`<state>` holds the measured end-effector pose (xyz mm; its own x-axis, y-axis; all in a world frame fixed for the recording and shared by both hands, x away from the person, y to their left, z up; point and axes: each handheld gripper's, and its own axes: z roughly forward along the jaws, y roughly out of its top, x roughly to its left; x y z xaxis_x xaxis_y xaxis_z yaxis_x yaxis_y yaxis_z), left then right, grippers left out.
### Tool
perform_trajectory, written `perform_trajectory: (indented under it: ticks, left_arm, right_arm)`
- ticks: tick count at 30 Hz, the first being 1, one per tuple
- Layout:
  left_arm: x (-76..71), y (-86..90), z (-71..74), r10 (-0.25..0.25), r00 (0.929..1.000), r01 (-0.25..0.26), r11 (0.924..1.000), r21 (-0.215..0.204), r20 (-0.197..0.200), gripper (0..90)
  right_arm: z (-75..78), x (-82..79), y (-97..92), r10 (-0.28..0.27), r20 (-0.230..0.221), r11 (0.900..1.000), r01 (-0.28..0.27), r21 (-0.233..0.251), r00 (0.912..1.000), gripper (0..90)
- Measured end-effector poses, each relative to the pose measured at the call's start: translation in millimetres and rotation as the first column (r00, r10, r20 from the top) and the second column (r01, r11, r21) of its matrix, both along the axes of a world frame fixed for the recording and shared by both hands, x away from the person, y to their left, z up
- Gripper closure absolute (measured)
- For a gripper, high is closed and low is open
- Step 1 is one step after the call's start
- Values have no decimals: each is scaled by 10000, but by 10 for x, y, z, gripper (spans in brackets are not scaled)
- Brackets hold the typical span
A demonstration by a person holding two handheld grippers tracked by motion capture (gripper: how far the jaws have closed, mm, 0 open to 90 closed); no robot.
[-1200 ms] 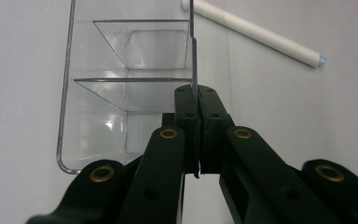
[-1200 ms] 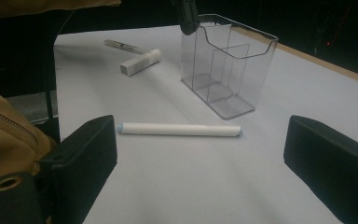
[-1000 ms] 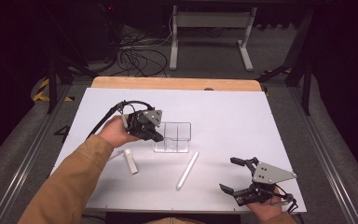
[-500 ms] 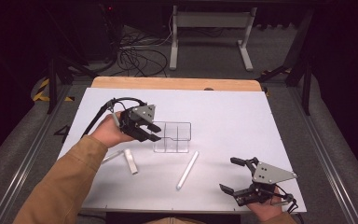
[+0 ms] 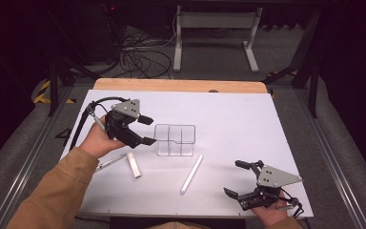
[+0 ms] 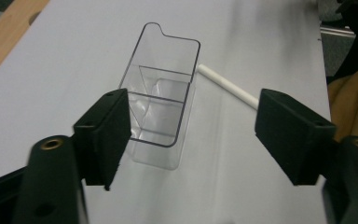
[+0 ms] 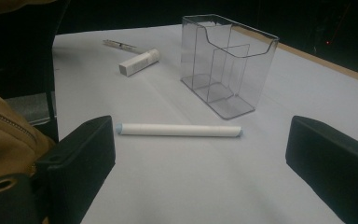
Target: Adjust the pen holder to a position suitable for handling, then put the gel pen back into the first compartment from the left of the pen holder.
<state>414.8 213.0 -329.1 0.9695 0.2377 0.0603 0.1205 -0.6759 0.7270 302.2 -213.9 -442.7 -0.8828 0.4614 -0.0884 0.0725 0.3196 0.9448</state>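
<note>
Clear organizer (image 5: 175, 140) (no legible writing)

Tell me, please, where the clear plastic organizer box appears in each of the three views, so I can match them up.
High view: the clear organizer box stands at table centre, just right of the left gripper.
Left gripper view: upper centre, beyond the open jaws.
Right gripper view: upper right of centre.
Shared landmark: the long white marker lying beside the box.
</note>
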Motion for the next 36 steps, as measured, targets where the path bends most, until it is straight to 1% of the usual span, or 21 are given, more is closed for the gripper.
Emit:
perform_trajectory:
  ticks: [3,9,12,14,16,20,22,24,26,28,31,33,34,36]
  left_arm:
    - [-39,16,8,79,9999,-78,9999,-64,134,215]
    - [-137,90,25,422,9985,-399,9971,-647,344,191]
    - [-173,134,21,622,9970,-590,9961,-663,465,186]
    - [-181,171,13,761,9962,-726,9943,-784,424,183]
    - [-184,202,-3,878,9954,-846,9934,-780,387,181]
    - [-193,249,-33,1029,9938,-1003,9931,-609,413,176]
    - [-207,276,-41,1110,9929,-1078,9917,-694,428,176]
    - [-229,303,-53,1172,9925,-1143,9906,-754,351,177]
    - [-252,337,-71,1279,9913,-1256,9898,-674,318,181]
    - [-281,387,-93,1413,9896,-1391,9879,-689,272,182]
    - [-331,482,-129,1745,9842,-1717,9821,-770,302,182]
    - [-362,549,-156,1990,9796,-1959,9769,-854,295,183]
    - [-378,578,-174,2140,9766,-2111,9731,-925,228,186]
    - [-393,631,-209,2366,9715,-2348,9683,-856,118,190]
  right_arm:
    - [2,-4,-4,-3,-11,10000,3,20,10000,90]
    - [3,-3,-4,-3,4,10000,3,31,10000,89]
    - [0,-4,0,-10,-6,10000,10,23,10000,90]
    - [0,-2,1,-4,-3,10000,4,13,10000,90]
    - [0,-4,1,-3,9,10000,3,21,10000,89]
    - [1,-4,1,-17,12,10000,17,29,10000,90]
    - [1,-4,3,-10,5,10000,10,-1,10000,89]
    - [0,-2,5,0,14,10000,0,-11,10000,89]
    - [1,-6,6,-11,36,10000,11,-23,10000,90]
    - [6,-17,5,15,101,10000,-15,21,9999,91]
    - [8,-20,6,39,105,10000,-39,16,9999,91]
    - [3,-18,8,34,72,10000,-34,-26,10000,91]
    - [2,-18,9,37,65,10000,-37,-30,10000,91]
    - [3,-16,11,27,62,10000,-27,-20,10000,91]
